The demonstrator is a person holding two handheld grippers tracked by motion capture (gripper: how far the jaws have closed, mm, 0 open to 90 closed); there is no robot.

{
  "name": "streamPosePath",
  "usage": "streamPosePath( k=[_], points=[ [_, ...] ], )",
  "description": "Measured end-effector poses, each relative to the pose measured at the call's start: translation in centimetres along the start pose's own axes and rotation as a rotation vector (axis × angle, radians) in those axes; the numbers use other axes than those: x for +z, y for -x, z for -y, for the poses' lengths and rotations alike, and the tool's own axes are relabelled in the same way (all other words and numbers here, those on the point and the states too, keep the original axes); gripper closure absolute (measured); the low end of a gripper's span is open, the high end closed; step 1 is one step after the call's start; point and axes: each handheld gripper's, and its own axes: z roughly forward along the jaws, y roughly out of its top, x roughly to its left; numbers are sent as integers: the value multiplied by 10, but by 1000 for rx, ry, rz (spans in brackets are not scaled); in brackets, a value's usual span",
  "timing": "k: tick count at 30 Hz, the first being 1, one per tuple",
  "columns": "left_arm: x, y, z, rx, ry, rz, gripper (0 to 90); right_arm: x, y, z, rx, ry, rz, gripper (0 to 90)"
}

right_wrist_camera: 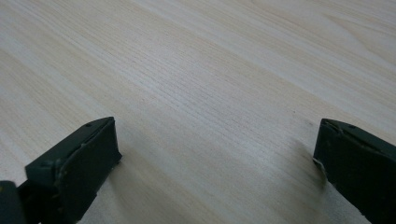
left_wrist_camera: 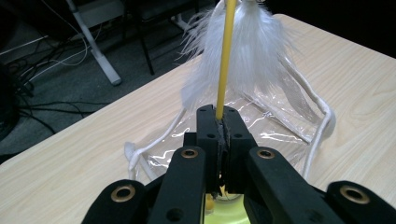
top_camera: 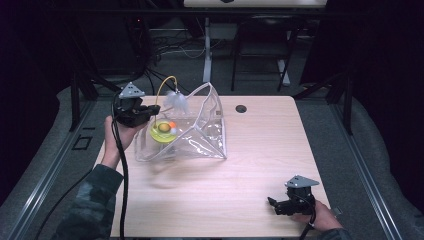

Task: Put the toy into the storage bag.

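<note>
A clear plastic pouch (top_camera: 200,135) with white piping lies open on the wooden table (top_camera: 250,190). My left gripper (top_camera: 152,110) hangs over its left end, shut on a thin yellow wand (left_wrist_camera: 225,60) that arcs up and ends in a white feather tuft (top_camera: 176,100) (left_wrist_camera: 247,51). Below the jaws sits a lime-green disc toy (top_camera: 163,131) with an orange ball. The pouch (left_wrist_camera: 261,126) lies beyond the jaws in the left gripper view. Near the table's front right corner my right gripper (top_camera: 272,202) (right_wrist_camera: 217,154) rests low, open, with only bare wood between its jaws.
A round cable hole (top_camera: 241,108) marks the table's far side. Chair and desk legs and floor cables stand beyond the far edge. Bare wood (right_wrist_camera: 210,70) stretches ahead of the right gripper.
</note>
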Motion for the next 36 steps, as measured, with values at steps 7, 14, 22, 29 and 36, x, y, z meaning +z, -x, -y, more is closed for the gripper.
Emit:
streamPosePath(
  k=[7, 14, 22, 29, 36],
  points=[
    [9, 0, 2, -1, -7, 8, 880, 0, 0, 0, 5, 6, -6, 0],
    [20, 0, 8, -7, -30, 18, 880, 0, 0, 0, 4, 5, -6, 0],
    [29, -1, 11, -19, -49, 32, 880, 0, 0, 0, 5, 6, -6, 0],
    [37, -1, 12, -19, -65, 37, 880, 0, 0, 0, 6, 3, -7, 0],
    [44, -1, 14, -26, -77, 37, 880, 0, 0, 0, 4, 4, -6, 0]
  ],
)
